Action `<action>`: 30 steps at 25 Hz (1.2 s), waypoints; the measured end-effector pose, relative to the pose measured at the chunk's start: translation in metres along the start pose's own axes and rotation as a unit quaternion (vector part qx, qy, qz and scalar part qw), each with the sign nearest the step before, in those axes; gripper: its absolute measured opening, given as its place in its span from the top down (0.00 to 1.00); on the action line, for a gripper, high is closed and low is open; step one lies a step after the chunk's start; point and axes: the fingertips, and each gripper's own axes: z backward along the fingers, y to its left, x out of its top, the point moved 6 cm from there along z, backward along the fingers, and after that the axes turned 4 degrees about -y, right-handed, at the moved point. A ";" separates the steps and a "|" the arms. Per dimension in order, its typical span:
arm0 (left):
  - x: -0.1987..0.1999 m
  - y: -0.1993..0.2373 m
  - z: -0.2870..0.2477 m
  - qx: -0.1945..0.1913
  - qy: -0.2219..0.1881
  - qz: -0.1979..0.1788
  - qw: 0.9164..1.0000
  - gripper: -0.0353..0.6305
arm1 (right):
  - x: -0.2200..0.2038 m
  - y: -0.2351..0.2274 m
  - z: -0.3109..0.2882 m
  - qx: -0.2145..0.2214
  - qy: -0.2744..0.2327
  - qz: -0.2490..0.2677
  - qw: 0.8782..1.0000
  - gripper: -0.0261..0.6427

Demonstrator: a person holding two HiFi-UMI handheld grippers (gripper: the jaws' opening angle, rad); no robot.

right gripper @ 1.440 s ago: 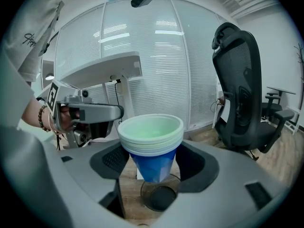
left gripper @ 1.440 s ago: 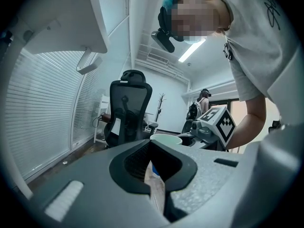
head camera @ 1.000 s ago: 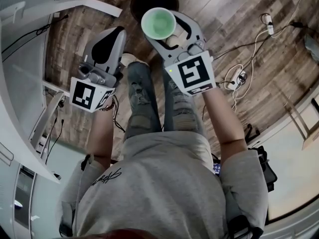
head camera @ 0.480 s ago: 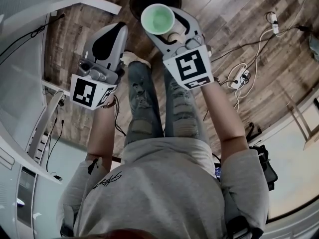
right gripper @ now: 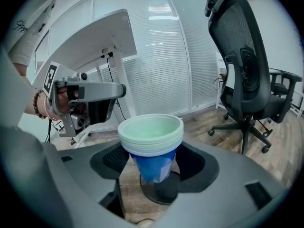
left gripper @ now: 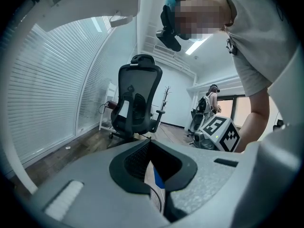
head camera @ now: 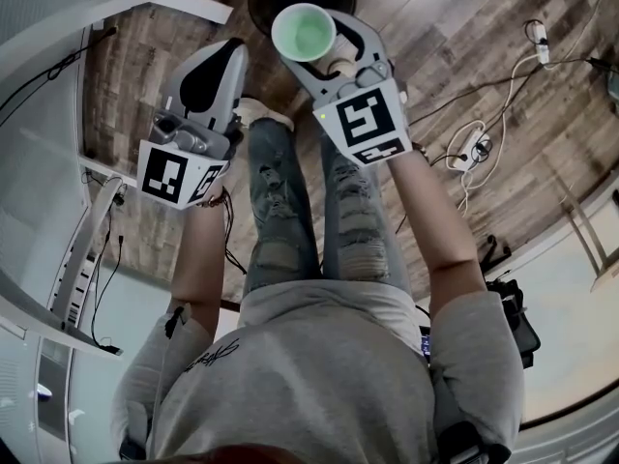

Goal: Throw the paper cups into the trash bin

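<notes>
several nested paper cups (right gripper: 151,139) stand upright in your right claw (head camera: 338,61), whose jaws are pinched on the blue lower body of the outermost cup. only that cup is really held. the inner ones just sit in it, so tipping the claw could let them slide out one by one and scatter.

the taper is a second risk. the jaws press on a cone that narrows downward, so squeezing harder may crush the cup or push the stack up out of the grip.

below the cups, the right gripper view shows the dark round trash bin (right gripper: 159,194) on the floor (head camera: 464,27), almost under the stack but a little off centre, and well apart from it in height. released from here, light cups may drift or tumble, clip the rim and roll away toward the cables (head camera: 474,148). lowering first would likely help.

your left claw (head camera: 208,75) hovers beside the right one with its jaws together. a thin white-and-blue sliver shows in the slit, and i cannot tell what it is. that claw could knock the stack if the two crowd over the bin.
</notes>
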 end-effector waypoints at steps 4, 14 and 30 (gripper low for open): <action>-0.011 0.004 -0.004 0.004 0.004 0.001 1.000 0.95 | -0.010 -0.003 -0.008 0.001 0.006 -0.003 1.000 0.53; -0.030 0.010 -0.005 0.004 0.016 0.005 1.000 0.95 | -0.039 -0.008 -0.026 0.004 0.026 -0.006 1.000 0.53; -0.037 0.010 0.001 0.002 0.024 0.008 1.000 0.95 | -0.095 -0.032 -0.072 -0.026 0.096 -0.040 0.994 0.53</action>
